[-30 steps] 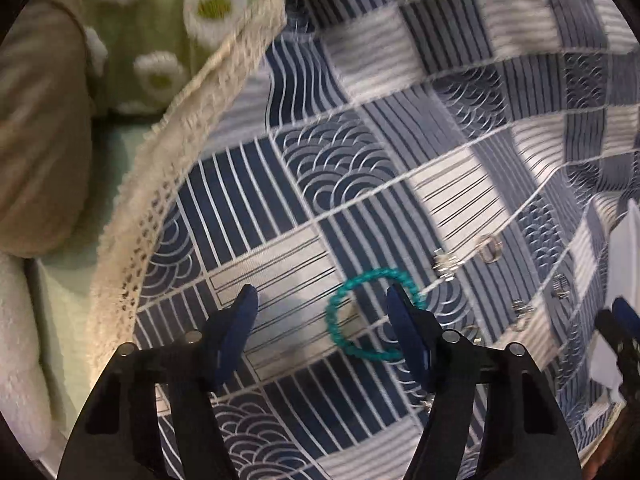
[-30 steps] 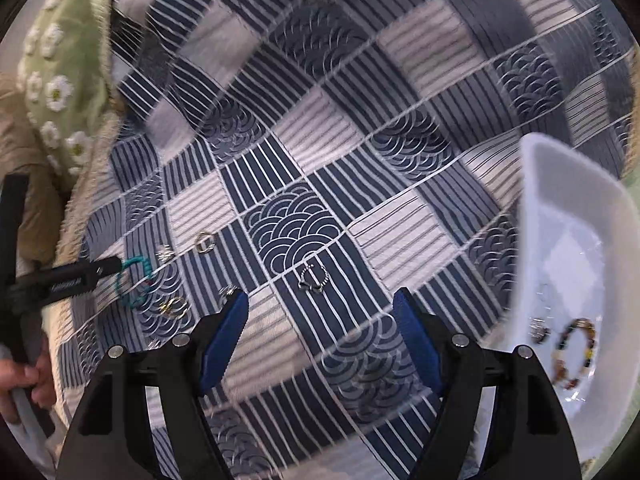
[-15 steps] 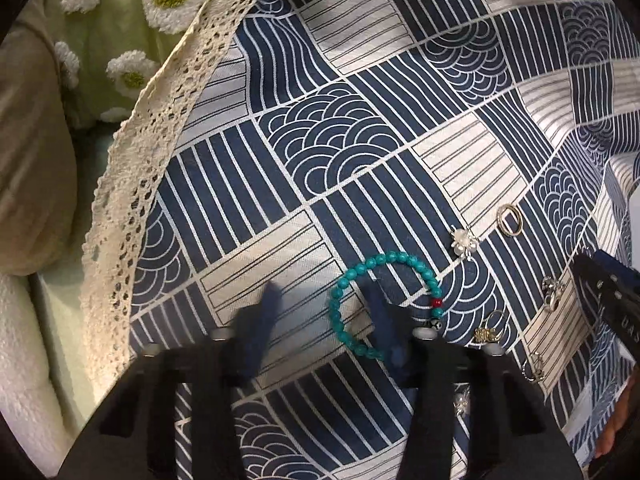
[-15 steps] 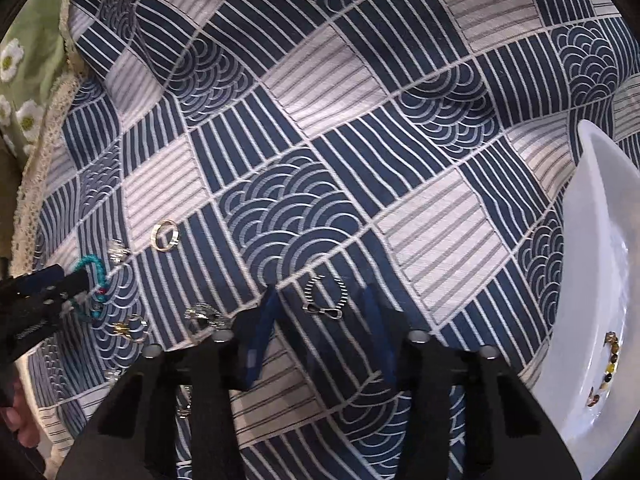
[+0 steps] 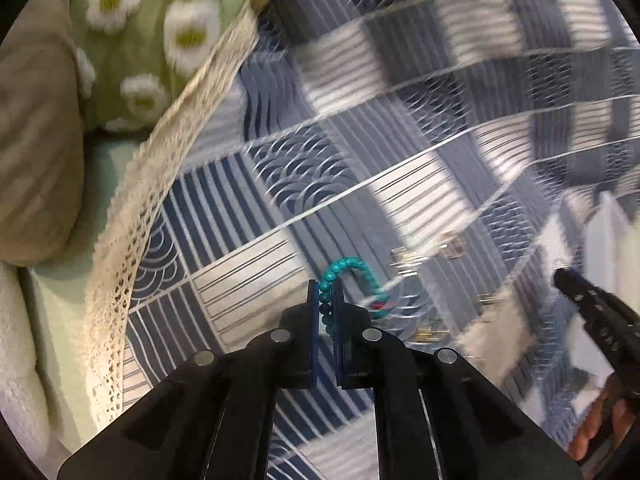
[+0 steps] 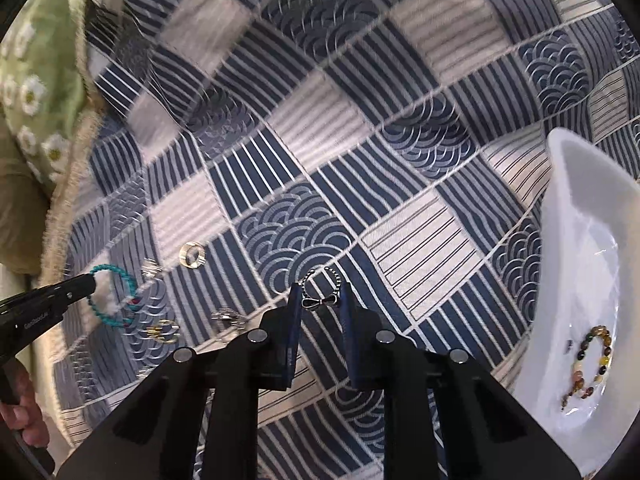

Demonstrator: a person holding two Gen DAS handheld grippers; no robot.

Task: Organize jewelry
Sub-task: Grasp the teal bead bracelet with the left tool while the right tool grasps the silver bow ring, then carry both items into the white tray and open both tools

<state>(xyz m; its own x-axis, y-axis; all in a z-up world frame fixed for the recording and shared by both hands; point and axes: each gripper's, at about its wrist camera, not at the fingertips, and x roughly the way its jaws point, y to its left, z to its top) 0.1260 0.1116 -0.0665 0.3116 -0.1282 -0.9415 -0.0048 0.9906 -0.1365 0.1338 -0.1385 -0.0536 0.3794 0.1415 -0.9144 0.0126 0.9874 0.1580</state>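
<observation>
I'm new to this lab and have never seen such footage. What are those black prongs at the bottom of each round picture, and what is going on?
Each picture comes from a fisheye camera on a hand-held two-finger gripper; a person holds one in each hand. The left gripper is shut on a turquoise bead bracelet. In the right view, the right gripper is closing around a small silver bow ring. Both work over a blue patterned cloth with a few loose rings. The white tray at the right holds a brown bead bracelet.
</observation>
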